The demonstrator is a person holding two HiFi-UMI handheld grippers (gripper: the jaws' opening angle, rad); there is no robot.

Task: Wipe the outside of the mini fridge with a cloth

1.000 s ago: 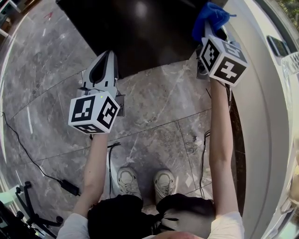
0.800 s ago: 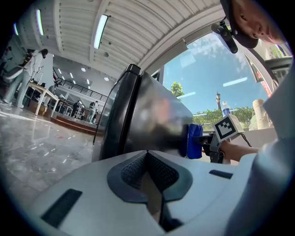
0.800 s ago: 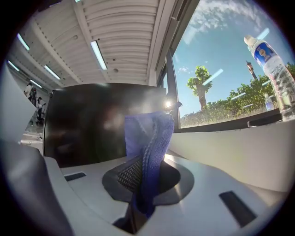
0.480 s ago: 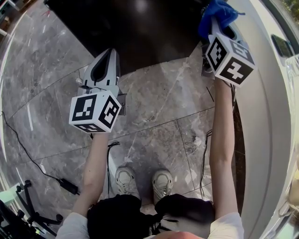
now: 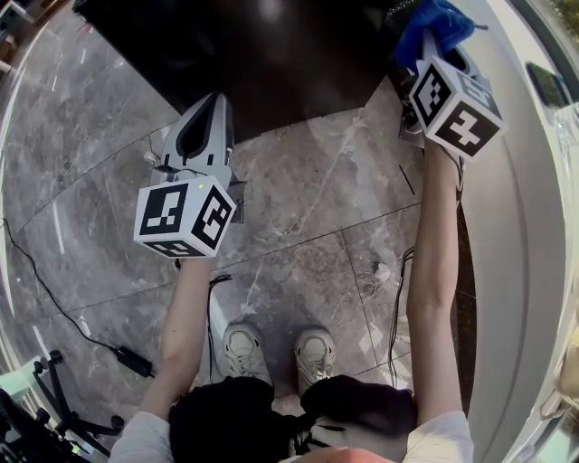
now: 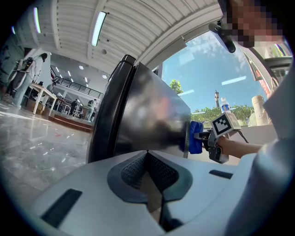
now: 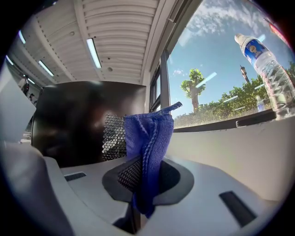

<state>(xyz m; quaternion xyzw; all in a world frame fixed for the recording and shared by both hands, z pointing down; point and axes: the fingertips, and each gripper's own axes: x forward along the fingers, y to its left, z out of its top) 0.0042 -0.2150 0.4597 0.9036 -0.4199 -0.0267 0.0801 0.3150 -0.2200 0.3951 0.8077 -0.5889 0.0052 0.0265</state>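
The black mini fridge (image 5: 271,54) stands on the marble floor at the top of the head view. A blue cloth (image 5: 434,23) is bunched at its right rear corner, and my right gripper (image 5: 432,41) is shut on it. In the right gripper view the cloth (image 7: 147,143) stands up between the jaws, with the fridge's dark side (image 7: 78,120) and a mesh grille (image 7: 113,136) just behind it. My left gripper (image 5: 206,107) hovers in front of the fridge's near edge, shut and holding nothing. The left gripper view shows the fridge (image 6: 138,115) ahead and the cloth (image 6: 196,137) against its right side.
A white ledge (image 5: 516,226) runs close along the right, with a water bottle (image 7: 269,69) on it. A black cable (image 5: 54,298) and power adapter (image 5: 136,362) lie on the floor at left, near stand legs (image 5: 54,407). The person's shoes (image 5: 280,353) are below.
My right gripper has carried the cloth to the right and further back along the fridge's side. The left gripper has hardly moved.
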